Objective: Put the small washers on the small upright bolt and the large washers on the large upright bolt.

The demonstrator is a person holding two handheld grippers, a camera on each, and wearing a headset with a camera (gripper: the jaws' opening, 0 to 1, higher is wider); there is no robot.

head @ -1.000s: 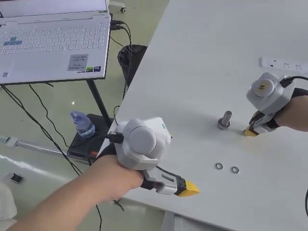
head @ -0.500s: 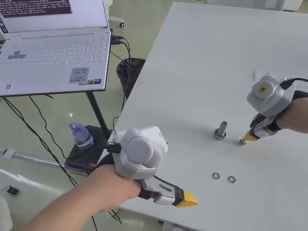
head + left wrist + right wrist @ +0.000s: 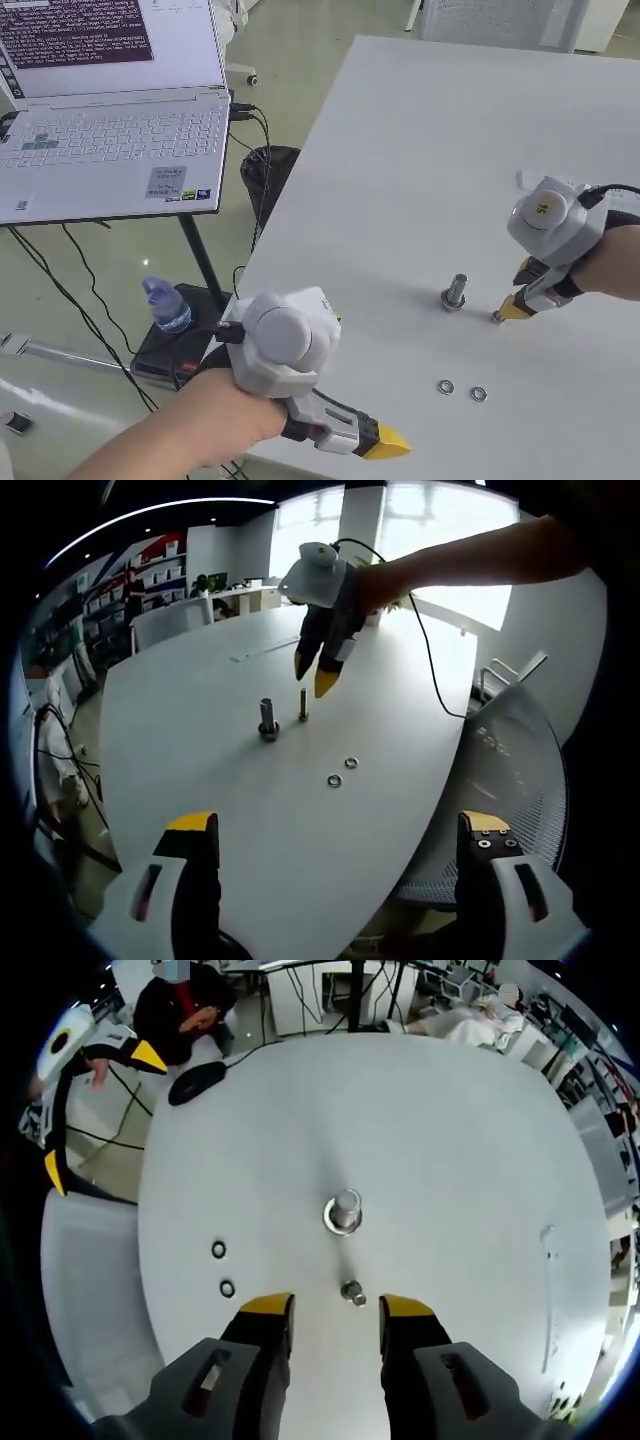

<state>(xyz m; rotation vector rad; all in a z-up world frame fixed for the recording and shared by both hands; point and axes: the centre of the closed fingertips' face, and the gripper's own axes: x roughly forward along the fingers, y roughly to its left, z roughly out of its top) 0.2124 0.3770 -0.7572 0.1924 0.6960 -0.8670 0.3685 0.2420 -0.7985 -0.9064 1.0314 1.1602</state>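
Laptop (image 3: pixel 100 130) stickers and screen text too small to read. Round yellow tag on R gripper (image 3: pixel 515 308) has digits, illegible. Large upright bolt (image 3: pixel 454 292) stands on white table (image 3: pixel 420 150). Small upright bolt (image 3: pixel 497 317) is just beside it, at R gripper's tips, jaws apart, nothing held. A washer (image 3: pixel 446 386) and second washer (image 3: pixel 478 394) lie flat near the large bolt (sizes unclear). L gripper (image 3: pixel 385 442) is well apart from it, jaws wide apart. Water bottle (image 3: pixel 165 303) stands far off, below table level. Vs 0.5 s ago: bolts and washers in same layout, R gripper still at small bolt.
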